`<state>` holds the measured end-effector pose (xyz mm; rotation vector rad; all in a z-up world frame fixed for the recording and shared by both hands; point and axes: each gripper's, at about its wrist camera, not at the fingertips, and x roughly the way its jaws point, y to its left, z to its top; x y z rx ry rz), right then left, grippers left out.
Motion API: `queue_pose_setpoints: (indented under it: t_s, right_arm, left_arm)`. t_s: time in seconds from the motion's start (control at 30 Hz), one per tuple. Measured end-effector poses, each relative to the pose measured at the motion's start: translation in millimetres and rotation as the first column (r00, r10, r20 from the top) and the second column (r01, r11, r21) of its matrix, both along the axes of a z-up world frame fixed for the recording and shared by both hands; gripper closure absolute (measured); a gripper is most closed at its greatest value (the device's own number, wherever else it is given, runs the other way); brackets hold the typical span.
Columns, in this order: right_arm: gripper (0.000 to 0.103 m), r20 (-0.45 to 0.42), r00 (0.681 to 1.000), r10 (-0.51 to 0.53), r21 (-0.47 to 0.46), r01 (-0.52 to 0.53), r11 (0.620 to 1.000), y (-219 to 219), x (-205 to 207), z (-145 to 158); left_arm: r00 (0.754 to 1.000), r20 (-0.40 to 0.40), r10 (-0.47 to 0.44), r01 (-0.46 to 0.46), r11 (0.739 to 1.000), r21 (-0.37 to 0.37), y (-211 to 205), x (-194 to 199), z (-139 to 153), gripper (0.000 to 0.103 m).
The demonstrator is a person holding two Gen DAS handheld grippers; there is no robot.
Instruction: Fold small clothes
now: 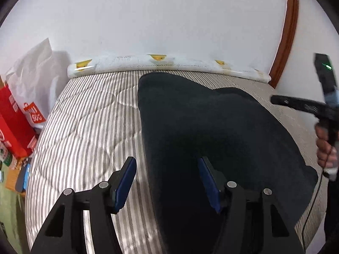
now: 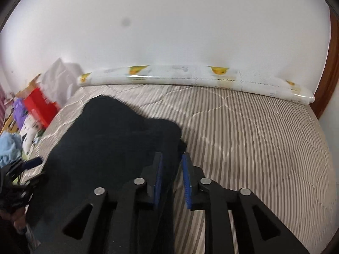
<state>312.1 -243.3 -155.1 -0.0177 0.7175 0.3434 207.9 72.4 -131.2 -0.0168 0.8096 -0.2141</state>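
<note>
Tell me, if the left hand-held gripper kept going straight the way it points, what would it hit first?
Most likely the dark garment on the striped bedcover; the left hand-held gripper straddles its edge, though depth is unclear.

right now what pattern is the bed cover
Grey and white stripes on the bed cover, clearest in the right wrist view.

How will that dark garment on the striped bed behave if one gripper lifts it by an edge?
Probably floppy: the dark garment lies flat and follows the striped quilt, so a lifted edge should drape and drag the rest. It looks thin, so likely light. Its matte cloth suggests little slip between the right gripper's pads.
</note>
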Motion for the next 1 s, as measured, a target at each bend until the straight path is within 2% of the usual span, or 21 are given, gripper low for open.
queue_pose_setpoints:
  t_s: [0.1, 0.2, 0.23, 0.3, 0.37, 0.5, 0.6, 0.7, 0.73, 0.87, 1.0]
  right_arm:
    - [0.067, 0.014, 0.999, 0.043, 0.002, -0.043, 0.999, 7.7, -36.4, -3.8]
    - [0.067, 0.01, 0.998, 0.055, -0.053, -0.054, 0.997, 15.0, -64.8, -24.8]
    - [0.073, 0.0, 0.999, 0.048, -0.059, -0.048, 0.997, 14.6, -69.7, -32.0]
    - [0.1, -0.028, 0.999, 0.017, -0.06, -0.019, 0.998, 9.9, -74.3, -51.3]
    - [0.101, -0.016, 1.0, -0.002, -0.026, 0.001, 1.0, 2.3, -79.0, -55.9]
    - [0.101, 0.072, 0.995, -0.064, 0.081, 0.058, 0.995, -16.8, -96.5, -34.6]
    - [0.101, 0.005, 0.997, -0.079, 0.044, 0.079, 0.996, -10.0, -90.4, -45.6]
    - [0.1, 0.021, 0.992, -0.125, -0.08, 0.126, 0.989, 0.0, -99.5, -51.4]
    - [0.099, 0.02, 0.989, -0.15, -0.097, 0.151, 0.984, -2.2, -103.3, -51.7]
    - [0.098, -0.023, 0.986, -0.163, -0.071, 0.161, 0.984, -19.6, -123.1, -53.7]
    - [0.09, -0.02, 0.984, -0.179, -0.059, 0.177, 0.982, -30.7, -151.4, -47.4]
  left_arm:
    - [1.0, -0.012, 0.012, -0.012, 1.0, -0.013, 0.8, -11.3, -2.9, 0.044]
    - [1.0, -0.022, 0.013, -0.014, 1.0, -0.026, 2.0, -25.4, -4.5, 0.044]
    - [1.0, -0.024, 0.013, -0.014, 1.0, -0.029, 1.4, -29.0, -4.7, 0.044]
    - [1.0, -0.027, 0.013, -0.014, 0.999, -0.04, 1.6, -39.9, -4.6, 0.044]
    - [0.999, -0.031, 0.019, -0.02, 0.999, -0.04, 1.3, -48.0, -3.1, 0.044]
    - [0.999, -0.022, 0.029, -0.03, 0.999, -0.037, 1.6, -64.8, 2.2, 0.044]
    - [0.999, -0.036, 0.041, -0.042, 0.999, -0.032, 0.2, -71.2, 0.6, 0.044]
    - [0.998, -0.048, 0.049, -0.05, 0.999, -0.022, -0.3, -81.0, -0.5, 0.043]
    - [0.997, -0.052, 0.05, -0.051, 0.998, -0.02, -0.4, -83.3, -1.0, 0.043]
    - [0.996, -0.064, 0.059, -0.06, 0.998, -0.017, -2.6, -94.7, -0.4, 0.043]
    - [0.998, -0.044, 0.043, -0.044, 0.999, -0.017, -12.4, -112.2, 13.8, 0.043]
